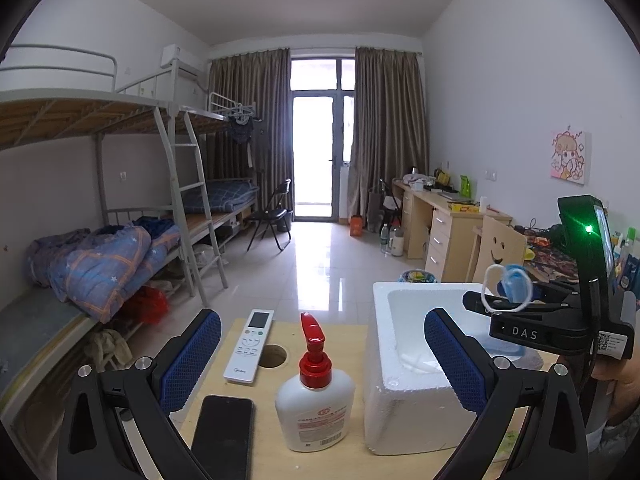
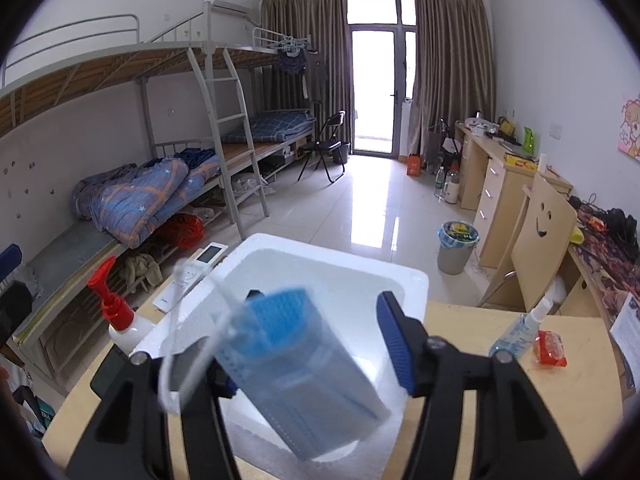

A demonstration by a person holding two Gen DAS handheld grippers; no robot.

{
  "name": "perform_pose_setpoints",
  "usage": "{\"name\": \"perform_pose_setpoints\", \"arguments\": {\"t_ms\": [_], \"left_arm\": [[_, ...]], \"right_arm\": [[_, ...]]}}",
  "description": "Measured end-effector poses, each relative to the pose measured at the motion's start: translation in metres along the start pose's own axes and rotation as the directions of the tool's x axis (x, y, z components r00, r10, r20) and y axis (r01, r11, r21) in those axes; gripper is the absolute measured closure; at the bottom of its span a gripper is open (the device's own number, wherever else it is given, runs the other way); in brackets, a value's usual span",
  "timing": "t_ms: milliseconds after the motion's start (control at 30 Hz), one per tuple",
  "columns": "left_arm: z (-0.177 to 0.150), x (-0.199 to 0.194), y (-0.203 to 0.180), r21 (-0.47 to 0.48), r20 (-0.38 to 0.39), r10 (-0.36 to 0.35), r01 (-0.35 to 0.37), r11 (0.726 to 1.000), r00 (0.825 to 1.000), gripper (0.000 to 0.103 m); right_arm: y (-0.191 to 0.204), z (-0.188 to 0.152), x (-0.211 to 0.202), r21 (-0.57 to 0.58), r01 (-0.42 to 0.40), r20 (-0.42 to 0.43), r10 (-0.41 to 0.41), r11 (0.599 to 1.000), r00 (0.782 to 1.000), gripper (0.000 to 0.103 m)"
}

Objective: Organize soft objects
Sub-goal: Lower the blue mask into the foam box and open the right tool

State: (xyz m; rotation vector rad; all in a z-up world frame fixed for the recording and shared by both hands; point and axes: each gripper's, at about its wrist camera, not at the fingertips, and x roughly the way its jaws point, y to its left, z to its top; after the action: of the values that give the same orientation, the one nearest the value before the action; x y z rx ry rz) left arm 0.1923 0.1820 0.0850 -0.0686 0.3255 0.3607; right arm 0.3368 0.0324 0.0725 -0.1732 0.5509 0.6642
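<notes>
A light blue face mask [image 2: 296,368] with white ear loops shows blurred and tilted between the fingers of my right gripper [image 2: 320,298]. It hangs over the hollow of a white foam box [image 2: 352,260]. The right blue pad [image 2: 394,340] stands clear of the mask, so the jaws are open; the left finger is mostly hidden behind it. In the left wrist view the right gripper [image 1: 480,304] reaches over the foam box [image 1: 400,400] with the mask [image 1: 514,284] bunched at its tip. My left gripper [image 1: 322,316] is wide open with nothing between its fingers.
On the wooden table [image 1: 352,332] left of the box stand a red-pump lotion bottle [image 1: 314,400], a white remote [image 1: 250,344] and a black phone [image 1: 222,436]. A spray bottle [image 2: 516,332] and a red packet [image 2: 552,348] lie right of the box.
</notes>
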Motion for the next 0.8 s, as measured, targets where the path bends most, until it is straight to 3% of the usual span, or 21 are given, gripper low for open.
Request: {"name": "perform_pose_setpoints", "arguments": {"t_ms": [333, 667, 800], "left_arm": [[0.0001, 0.0003, 0.0020, 0.004, -0.005, -0.006, 0.006, 1.000, 1.000, 0.001], [0.0001, -0.0019, -0.0062, 0.039, -0.008, -0.066, 0.066, 0.997, 0.998, 0.001], [0.0005, -0.0016, -0.0050, 0.033, -0.010, -0.064, 0.065, 0.997, 0.998, 0.001]], "right_arm": [[0.0038, 0.0003, 0.0008, -0.023, 0.005, -0.010, -0.005, 1.000, 1.000, 0.040], [0.0059, 0.0005, -0.0003, -0.018, 0.001, -0.010, -0.001, 1.000, 1.000, 0.040], [0.0061, -0.0018, 0.0032, -0.022, 0.024, -0.047, -0.025, 0.999, 0.999, 0.040]]}}
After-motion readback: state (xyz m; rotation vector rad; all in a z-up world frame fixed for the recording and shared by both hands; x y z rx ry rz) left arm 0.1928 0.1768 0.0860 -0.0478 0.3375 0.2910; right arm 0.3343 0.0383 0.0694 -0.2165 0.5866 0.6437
